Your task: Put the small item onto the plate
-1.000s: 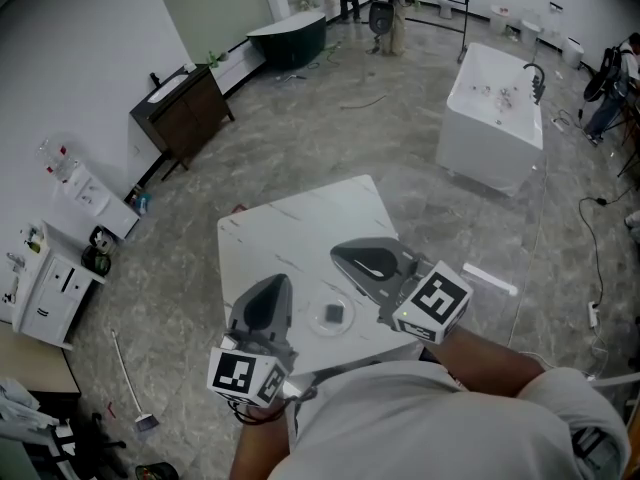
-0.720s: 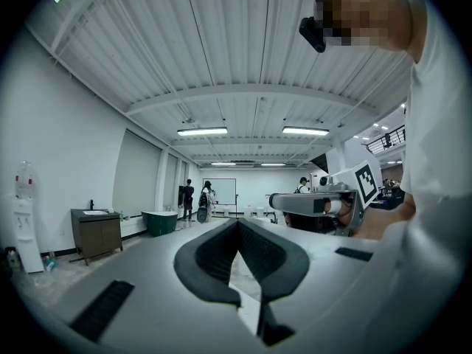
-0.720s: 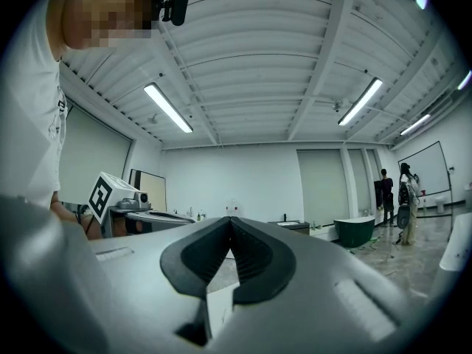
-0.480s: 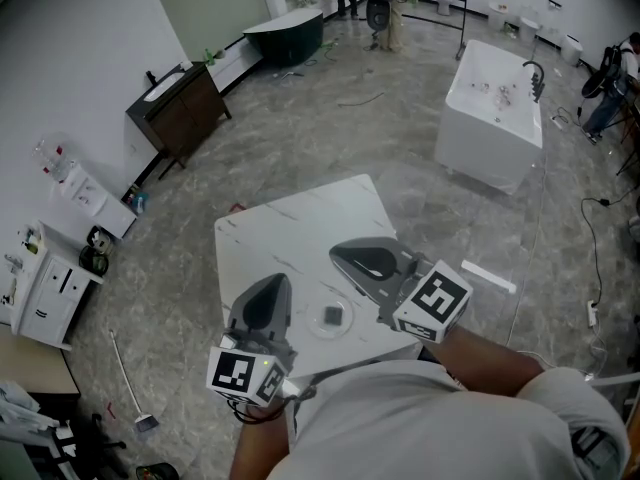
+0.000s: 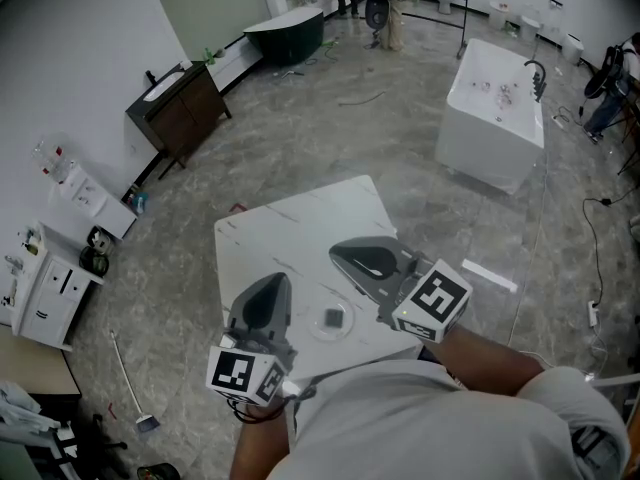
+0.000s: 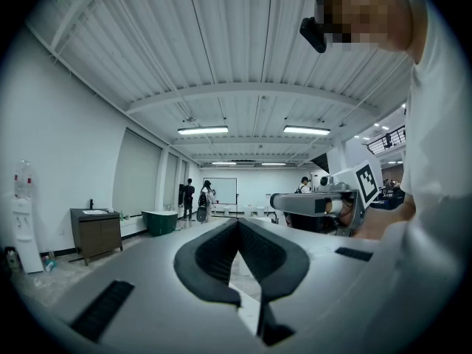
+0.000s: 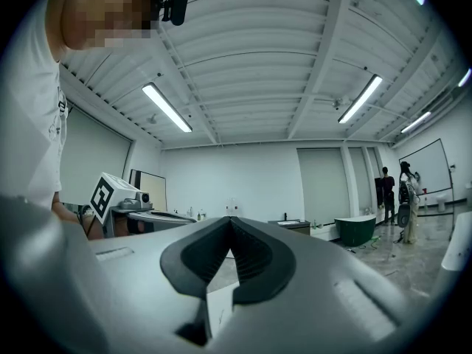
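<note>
A small dark item (image 5: 334,316) lies on a clear glass plate (image 5: 314,324) near the front edge of the white square table (image 5: 290,228). My left gripper (image 5: 282,280) hovers just left of the plate, its jaws shut with nothing between them (image 6: 237,221). My right gripper (image 5: 336,252) hangs to the plate's upper right, also shut and empty (image 7: 230,220). Both point level over the table. Each gripper view shows the other gripper: the right gripper (image 6: 317,198) and the left gripper (image 7: 140,211). Neither gripper view shows the plate or the item.
A white bathtub (image 5: 495,118) stands beyond the table at the right. A dark vanity cabinet (image 5: 180,113) and a dark green tub (image 5: 285,33) line the left wall. White cabinets (image 5: 45,283) and a broom (image 5: 130,388) are at the left. People stand far back.
</note>
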`<state>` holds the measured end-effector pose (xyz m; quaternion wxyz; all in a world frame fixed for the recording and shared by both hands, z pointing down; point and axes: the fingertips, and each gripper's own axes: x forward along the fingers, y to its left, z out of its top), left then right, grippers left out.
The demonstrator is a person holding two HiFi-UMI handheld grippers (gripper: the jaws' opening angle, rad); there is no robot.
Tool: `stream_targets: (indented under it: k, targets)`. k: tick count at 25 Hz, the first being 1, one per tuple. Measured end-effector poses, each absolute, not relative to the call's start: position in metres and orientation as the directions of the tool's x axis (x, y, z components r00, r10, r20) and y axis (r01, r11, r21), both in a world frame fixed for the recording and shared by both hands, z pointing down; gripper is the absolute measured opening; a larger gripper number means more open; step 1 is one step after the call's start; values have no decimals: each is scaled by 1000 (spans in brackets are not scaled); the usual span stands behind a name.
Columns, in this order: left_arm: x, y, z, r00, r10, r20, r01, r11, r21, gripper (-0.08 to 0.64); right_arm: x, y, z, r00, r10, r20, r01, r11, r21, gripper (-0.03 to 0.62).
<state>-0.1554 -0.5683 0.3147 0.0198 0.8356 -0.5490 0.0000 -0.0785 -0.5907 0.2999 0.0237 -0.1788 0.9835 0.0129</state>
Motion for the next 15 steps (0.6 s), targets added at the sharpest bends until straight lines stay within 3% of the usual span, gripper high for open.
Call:
stream_targets:
  k: [15]
  targets:
    - [-158,-570,315,404,-914,21,-914,-403,38,5,-82,-592,297,-933,-355,-54,-356,934,18,2]
